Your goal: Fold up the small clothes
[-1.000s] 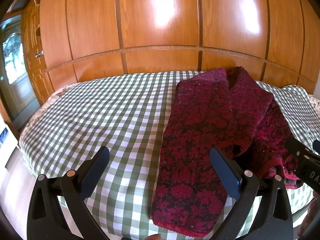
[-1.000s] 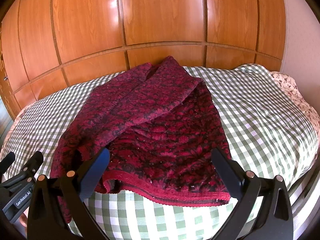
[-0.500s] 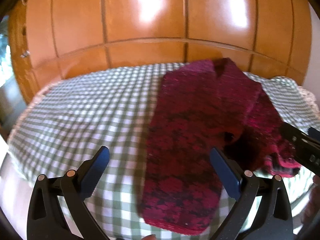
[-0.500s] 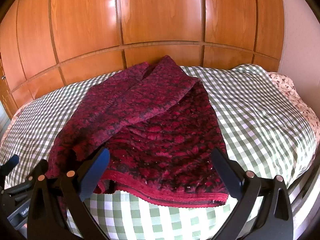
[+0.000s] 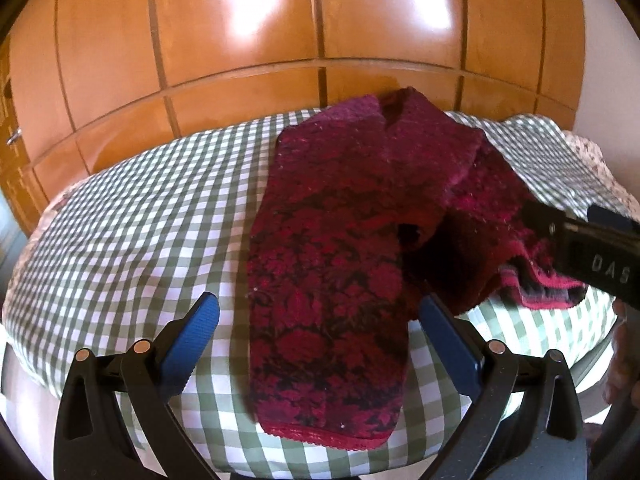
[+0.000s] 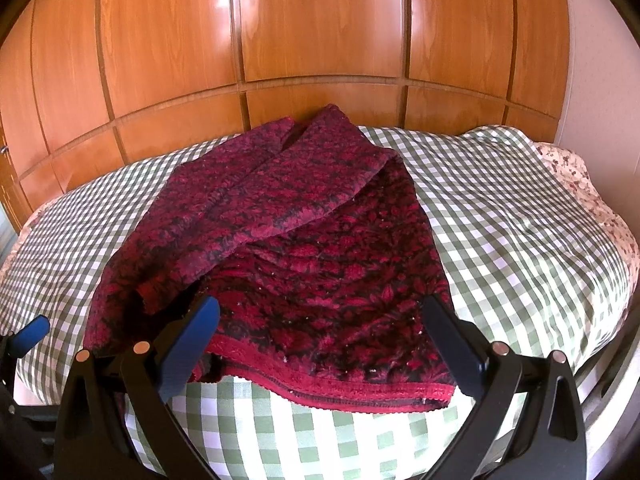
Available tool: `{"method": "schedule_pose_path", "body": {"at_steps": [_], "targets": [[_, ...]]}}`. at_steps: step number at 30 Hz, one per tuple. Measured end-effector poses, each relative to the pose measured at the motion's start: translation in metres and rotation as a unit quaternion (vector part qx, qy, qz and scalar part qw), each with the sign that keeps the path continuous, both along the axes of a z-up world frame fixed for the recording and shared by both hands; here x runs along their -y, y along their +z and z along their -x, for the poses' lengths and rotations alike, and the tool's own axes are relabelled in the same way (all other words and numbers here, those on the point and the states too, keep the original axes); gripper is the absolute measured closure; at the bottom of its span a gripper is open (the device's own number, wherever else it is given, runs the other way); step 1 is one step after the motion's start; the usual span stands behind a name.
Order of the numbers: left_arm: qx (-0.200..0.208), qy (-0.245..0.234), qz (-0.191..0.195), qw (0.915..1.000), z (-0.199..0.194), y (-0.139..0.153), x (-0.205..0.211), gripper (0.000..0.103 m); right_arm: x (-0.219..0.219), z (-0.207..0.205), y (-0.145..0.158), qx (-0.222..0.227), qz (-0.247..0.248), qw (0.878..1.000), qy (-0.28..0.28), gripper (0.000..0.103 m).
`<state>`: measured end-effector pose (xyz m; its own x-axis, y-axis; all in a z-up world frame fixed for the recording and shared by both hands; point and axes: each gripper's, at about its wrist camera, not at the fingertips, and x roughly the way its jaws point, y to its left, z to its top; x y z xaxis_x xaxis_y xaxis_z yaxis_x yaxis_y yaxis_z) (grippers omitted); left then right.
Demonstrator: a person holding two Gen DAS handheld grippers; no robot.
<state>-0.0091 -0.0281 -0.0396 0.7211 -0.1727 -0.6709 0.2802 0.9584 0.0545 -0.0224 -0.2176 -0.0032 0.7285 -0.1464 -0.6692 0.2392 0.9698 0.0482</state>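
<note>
Your left gripper [image 5: 318,342] hangs over the near edge of the bed, its blue-padded fingers [image 5: 192,338] spread wide and holding nothing. Your right gripper [image 6: 320,344] is in the same posture, jaws well apart and empty, just above the hem of the red patterned garment [image 6: 304,264]. The garment lies on the green-and-white checked sheet [image 6: 508,220], running from the near edge toward the far side of the bed. One side panel is folded diagonally across the middle, its corner ending near the lower left of the cloth as seen from the right wrist camera. A red scalloped trim [image 6: 360,394] borders the near hem, lying flat on the sheet. From the left wrist camera, the garment [image 5: 332,248] stretches ahead between the fingers, and the tip of your right gripper [image 5: 576,244] juts in from the right edge, over the bunched hem there. Glossy wooden wardrobe doors [image 6: 320,32] rise behind the bed. A floral fabric [image 6: 588,188] shows at the far right edge of the sheet.
</note>
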Motion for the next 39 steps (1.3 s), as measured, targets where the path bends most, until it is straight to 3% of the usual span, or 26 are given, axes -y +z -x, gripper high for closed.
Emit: {"method": "schedule_pose_path", "body": {"at_steps": [6,11,13,15,16,17,20,21,24,29,32,33,35,38,39], "targets": [[-0.015,-0.002,-0.003,0.9999,-0.003,-0.009,-0.003,0.005,0.0,-0.002,-0.002,-0.004,0.0,1.0,0.0,0.002],[-0.033,-0.009,-0.007,0.9994,-0.006,-0.019,-0.002,0.017,0.0,-0.005,-0.005,-0.007,0.0,1.0,0.004,0.002],[-0.039,-0.017,-0.013,0.999,-0.007,-0.025,0.002,0.026,0.002,-0.007,-0.006,-0.009,-0.008,1.0,0.01,0.002],[-0.05,-0.021,-0.022,0.9983,-0.011,-0.032,0.004,0.041,0.01,-0.009,-0.005,-0.007,-0.037,0.999,0.02,0.002],[-0.057,-0.021,-0.021,0.9979,-0.013,-0.035,0.003,0.054,0.016,-0.011,-0.005,-0.007,-0.061,0.998,0.022,0.002],[-0.062,-0.021,-0.015,0.9977,-0.015,-0.037,0.0,0.063,0.023,-0.013,-0.005,-0.007,-0.085,0.996,0.023,0.002],[-0.07,-0.03,0.02,0.9969,-0.019,-0.035,-0.009,0.076,0.045,-0.021,-0.01,-0.009,-0.161,0.987,0.02,0.003],[-0.071,-0.032,0.031,0.9965,-0.02,-0.033,-0.013,0.08,0.052,-0.027,-0.013,-0.014,-0.185,0.982,0.022,0.008],[-0.075,-0.038,0.087,0.9927,-0.023,-0.02,-0.029,0.085,0.063,-0.044,-0.017,-0.025,-0.229,0.972,0.033,0.023],[-0.076,-0.05,0.15,0.9844,-0.03,0.003,-0.052,0.085,0.064,-0.083,-0.029,-0.045,-0.327,0.941,0.07,0.025],[-0.093,-0.065,0.19,0.9752,-0.039,0.014,-0.064,0.085,0.055,-0.113,-0.044,-0.076,-0.366,0.924,0.083,0.026],[-0.099,-0.082,0.2,0.9713,-0.041,0.018,-0.066,0.085,0.051,-0.123,-0.05,-0.086,-0.377,0.918,0.084,0.031],[-0.092,-0.089,0.2,0.9713,-0.042,0.025,-0.069,0.085,0.043,-0.141,-0.055,-0.089,-0.385,0.914,0.087,0.033],[-0.108,-0.108,0.217,0.9641,-0.044,0.028,-0.076,0.085,0.035,-0.157,-0.053,-0.102,-0.356,0.924,0.095,0.064],[-0.11,-0.107,0.219,0.9636,-0.044,0.028,-0.08,0.085,0.037,-0.158,-0.047,-0.1,-0.348,0.927,0.101,0.081]]}}
